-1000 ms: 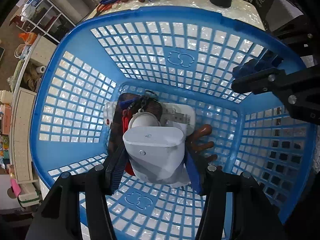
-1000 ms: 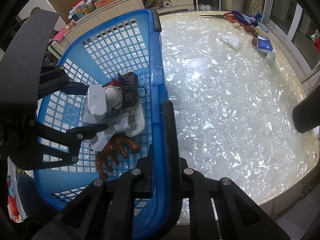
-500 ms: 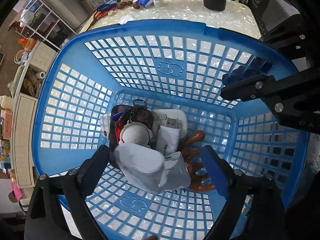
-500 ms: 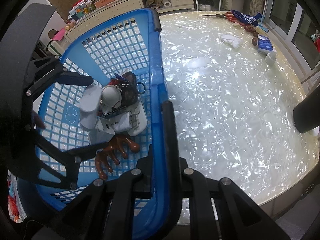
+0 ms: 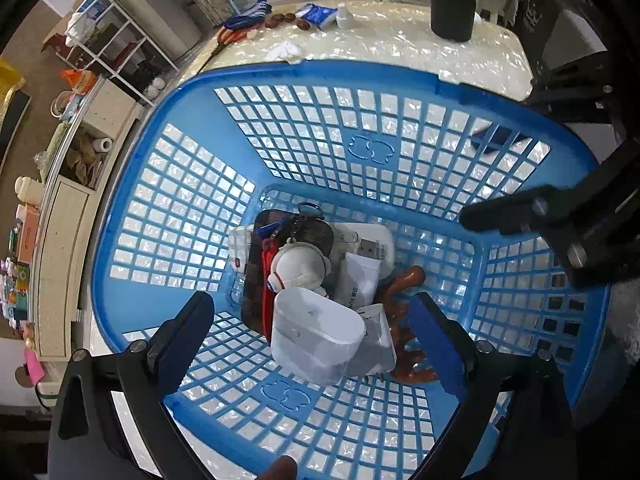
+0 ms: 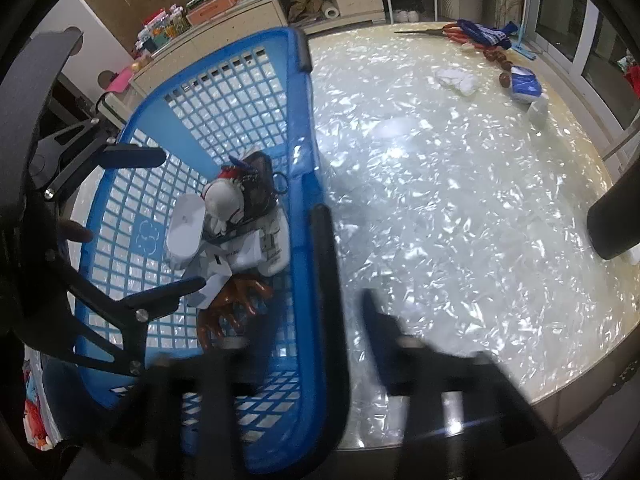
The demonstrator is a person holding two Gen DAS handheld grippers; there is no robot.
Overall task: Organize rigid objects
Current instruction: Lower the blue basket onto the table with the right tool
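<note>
A blue lattice basket (image 5: 168,216) stands on the pearly table (image 6: 440,184). In it lie a white rounded box (image 5: 316,332), a white ball-like toy (image 5: 300,266), a dark pouch (image 5: 256,256), white packets (image 5: 356,280) and a brown hand-shaped piece (image 5: 404,280). My left gripper (image 5: 312,320) hangs open and empty above the white box, which lies on the pile. My right gripper (image 6: 344,256) is open, its fingers astride the basket's near rim (image 6: 308,240), with its left finger (image 6: 324,248) over the rim.
At the table's far side lie red-handled scissors (image 6: 452,32), a blue striped cloth (image 6: 484,36), brown nuts (image 6: 496,56), a blue packet (image 6: 526,86), a small white cup (image 6: 538,110) and crumpled tissue (image 6: 458,80). A black cylinder (image 5: 454,0) stands at the table's edge. Shelves and cabinets stand beyond the basket.
My left gripper opened, dropped the white box onto the pile and rose. My right gripper, shut on the basket rim before, has opened.
</note>
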